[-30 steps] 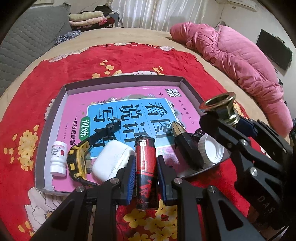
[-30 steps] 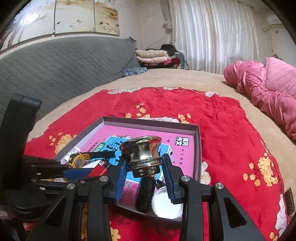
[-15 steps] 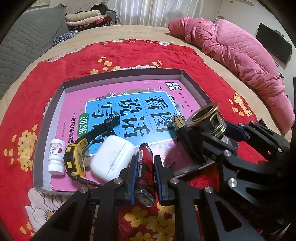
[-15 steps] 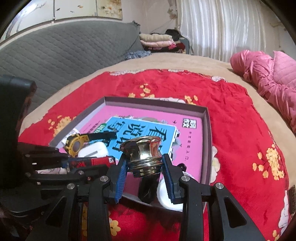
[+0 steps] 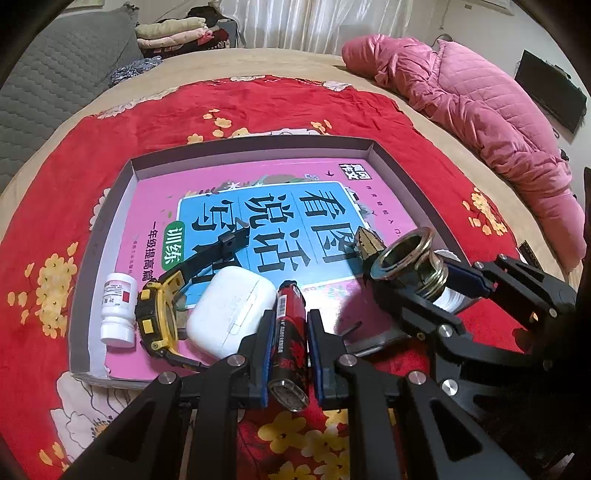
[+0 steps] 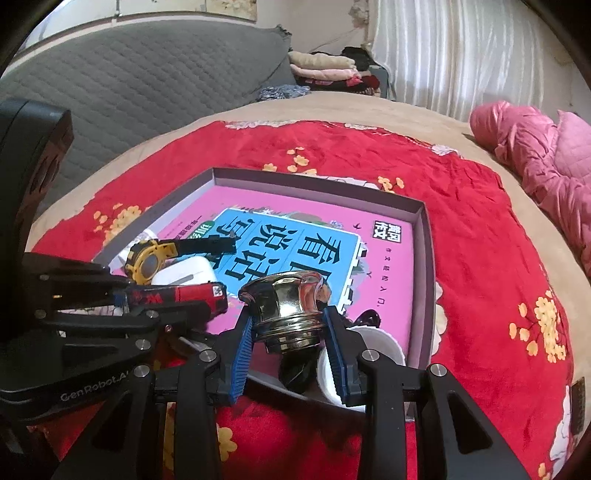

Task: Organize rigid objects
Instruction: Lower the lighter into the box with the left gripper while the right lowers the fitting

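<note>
My left gripper [image 5: 289, 332] is shut on a red and black lighter [image 5: 290, 332], held over the near edge of the grey tray [image 5: 258, 142]. The right gripper [image 6: 290, 325] is shut on a shiny brass metal fitting [image 6: 290, 306], seen from the left wrist as the fitting [image 5: 410, 254] over the tray's near right corner. In the tray a pink book [image 5: 295, 184] lies flat, with a white pill bottle [image 5: 118, 310], a yellow and black watch [image 5: 159, 314], a white earbud case [image 5: 232, 310], a black and gold cone-shaped piece [image 5: 369, 242] and a white cap [image 6: 369, 347] on it.
The tray rests on a red flowered cloth [image 5: 258, 103] spread over a beige bed. A pink quilted jacket [image 5: 480, 110] lies at the right. A grey padded headboard [image 6: 129, 92] and folded clothes [image 5: 177, 33] are at the back.
The left jaws closed tighter on the lighter. The right gripper came lower with the brass fitting, closer to the tray's near right corner.
</note>
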Motion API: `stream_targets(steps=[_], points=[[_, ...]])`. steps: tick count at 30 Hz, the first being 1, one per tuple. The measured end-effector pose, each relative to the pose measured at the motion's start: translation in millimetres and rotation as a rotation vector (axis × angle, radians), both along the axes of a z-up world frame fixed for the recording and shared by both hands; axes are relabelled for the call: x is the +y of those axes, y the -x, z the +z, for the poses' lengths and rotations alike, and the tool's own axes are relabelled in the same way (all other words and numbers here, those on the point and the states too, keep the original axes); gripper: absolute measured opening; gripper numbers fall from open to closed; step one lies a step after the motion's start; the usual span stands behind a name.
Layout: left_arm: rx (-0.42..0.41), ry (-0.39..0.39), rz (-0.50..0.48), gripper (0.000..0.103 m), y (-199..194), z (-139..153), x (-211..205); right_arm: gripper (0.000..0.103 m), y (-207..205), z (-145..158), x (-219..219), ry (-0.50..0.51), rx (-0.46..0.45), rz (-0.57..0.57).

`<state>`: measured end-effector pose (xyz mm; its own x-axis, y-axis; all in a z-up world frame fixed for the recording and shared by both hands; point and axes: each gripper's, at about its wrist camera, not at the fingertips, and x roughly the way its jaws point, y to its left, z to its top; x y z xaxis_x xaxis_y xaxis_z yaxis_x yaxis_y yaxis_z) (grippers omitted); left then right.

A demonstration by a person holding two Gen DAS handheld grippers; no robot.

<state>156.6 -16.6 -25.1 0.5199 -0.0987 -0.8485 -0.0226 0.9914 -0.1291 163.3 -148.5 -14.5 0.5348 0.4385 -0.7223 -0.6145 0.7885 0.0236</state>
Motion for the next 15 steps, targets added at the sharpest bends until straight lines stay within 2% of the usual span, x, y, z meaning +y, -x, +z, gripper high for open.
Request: stream_targets(steps=[15], points=[[0.014, 0.027, 0.013, 0.017, -1.6, -2.0, 4.8, 0.038, -0.4, -3.3, -0.4, 0.007, 0.014, -0.009]])
